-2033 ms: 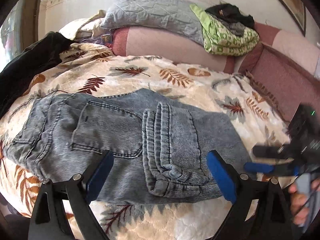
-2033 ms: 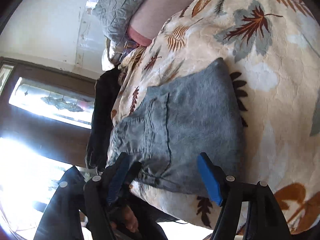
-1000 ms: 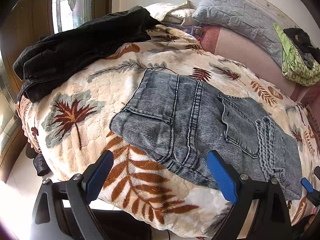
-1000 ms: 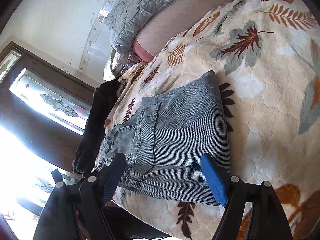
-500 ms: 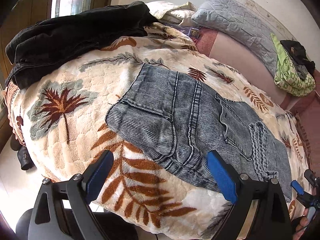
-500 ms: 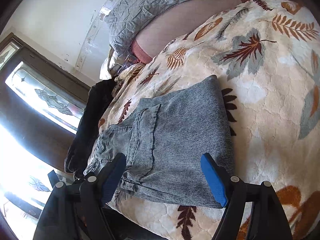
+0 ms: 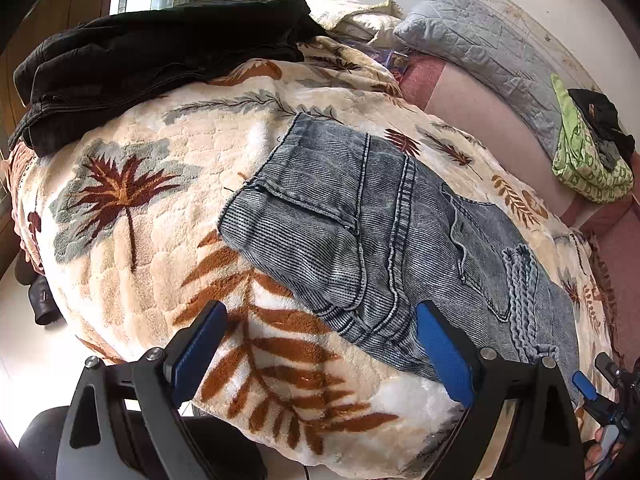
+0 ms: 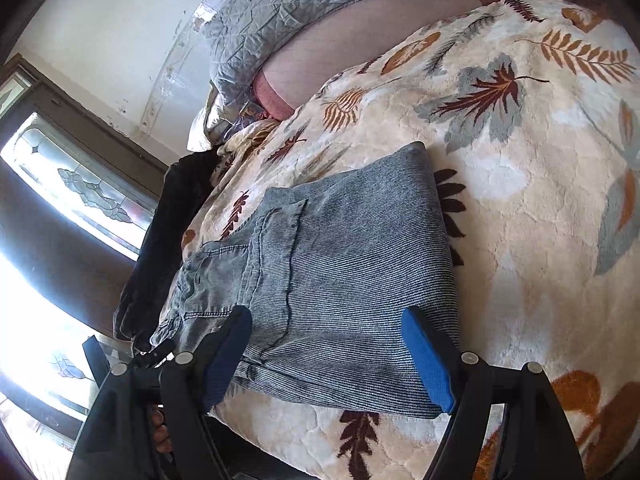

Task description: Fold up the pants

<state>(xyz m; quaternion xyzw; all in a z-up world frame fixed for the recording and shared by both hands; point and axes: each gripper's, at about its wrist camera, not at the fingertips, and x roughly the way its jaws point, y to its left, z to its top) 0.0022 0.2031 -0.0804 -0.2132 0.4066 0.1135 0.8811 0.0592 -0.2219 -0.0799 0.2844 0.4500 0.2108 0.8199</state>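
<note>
Grey-blue denim pants [image 7: 384,236] lie folded on a leaf-patterned blanket [image 7: 132,208], waistband and back pocket toward the left, leg hems laid over the right part. My left gripper [image 7: 320,344] is open and empty, just in front of the waistband end near the bed's edge. In the right wrist view the pants [image 8: 340,272] lie as a flat folded bundle. My right gripper [image 8: 326,352] is open and empty, its blue pads straddling the near edge of the fold end. The right gripper's tips also show in the left wrist view [image 7: 600,392].
A black garment [image 7: 152,48] is piled at the bed's far left. A grey quilted pillow [image 7: 480,44] and a green cloth with dark clothes [image 7: 588,160] lie along the pink headboard cushion [image 7: 472,96]. A window [image 8: 80,196] is beyond the bed.
My left gripper has swung from the pants' middle to the waistband end and drawn back slightly. My right gripper has stayed at the fold end, tilting a little.
</note>
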